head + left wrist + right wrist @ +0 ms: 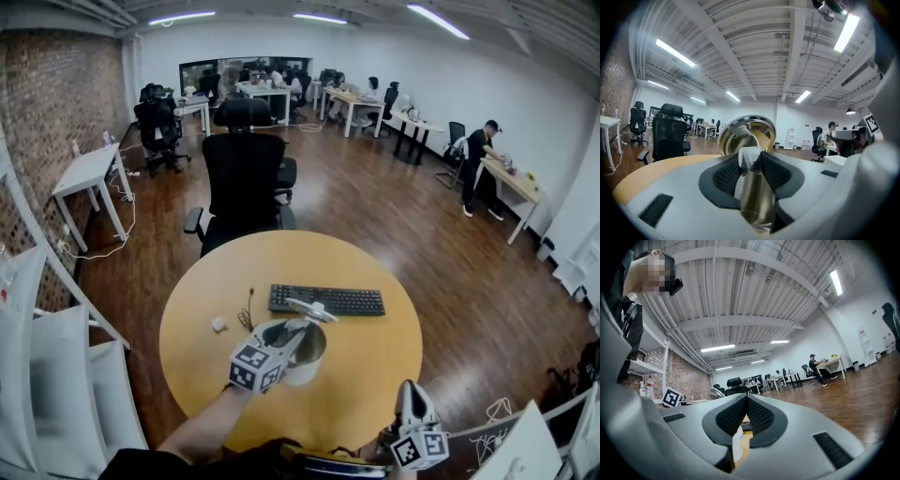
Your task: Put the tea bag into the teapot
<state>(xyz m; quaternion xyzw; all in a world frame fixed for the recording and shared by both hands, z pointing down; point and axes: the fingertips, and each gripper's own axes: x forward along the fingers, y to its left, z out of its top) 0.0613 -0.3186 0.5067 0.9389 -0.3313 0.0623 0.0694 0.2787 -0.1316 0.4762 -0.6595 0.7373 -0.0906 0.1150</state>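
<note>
At the round table (375, 370), my left gripper (750, 156) pinches the white tea bag (747, 162) between half-parted jaws, over the mouth of the teapot (309, 363), its steel lid (757, 131) tipped up. By the table's near right edge, my right gripper (746, 398) hangs empty, jaws together.

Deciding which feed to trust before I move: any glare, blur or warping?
Head view: even light, sharp, fisheye bows straight lines. Left gripper view: the shiny metal piece in the left tongs mirrors its surroundings, ceiling lamp blown out. Right gripper view: right tongs soft up close, dark corners.
</note>
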